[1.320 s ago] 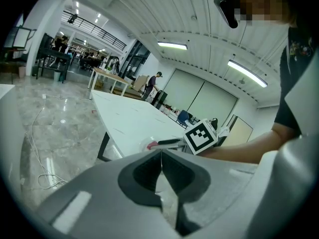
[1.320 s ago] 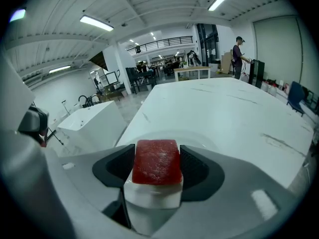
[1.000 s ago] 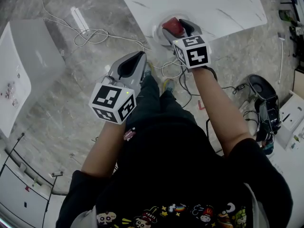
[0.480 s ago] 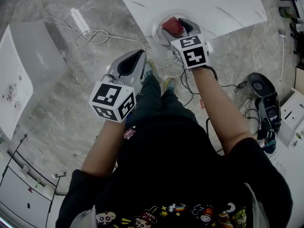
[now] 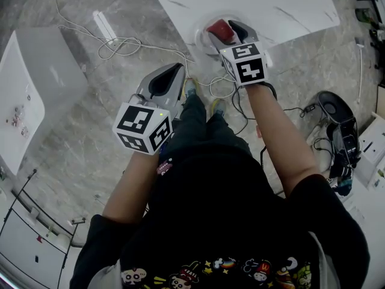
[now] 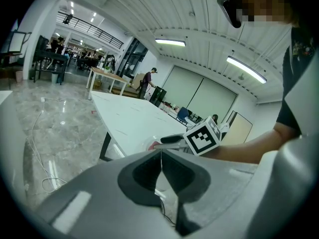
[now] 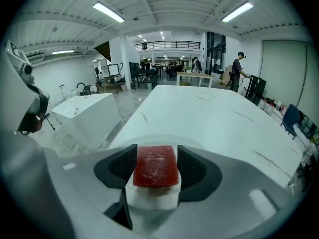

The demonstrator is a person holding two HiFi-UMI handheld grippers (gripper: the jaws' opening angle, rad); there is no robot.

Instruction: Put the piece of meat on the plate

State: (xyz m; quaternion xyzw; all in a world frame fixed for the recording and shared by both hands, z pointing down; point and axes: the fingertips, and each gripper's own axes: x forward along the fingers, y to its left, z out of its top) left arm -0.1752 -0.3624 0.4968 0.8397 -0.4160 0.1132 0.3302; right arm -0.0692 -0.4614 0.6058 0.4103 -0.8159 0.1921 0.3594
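My right gripper is shut on the piece of meat, a red block with a white underside, seen close between the dark pads in the right gripper view. It hangs over a clear round plate at the near edge of the white table. The plate's rim shows faintly beyond the jaws. My left gripper is held low over the floor, left of the table, with its jaws closed together and nothing between them.
A white bin-like box stands on the marble floor at the left. Cables trail across the floor near the table's corner. More equipment and wires lie on the right. The person's legs and shoes are below the grippers.
The right gripper with the meat has edged slightly forward over the plate. The left gripper has stayed in place.
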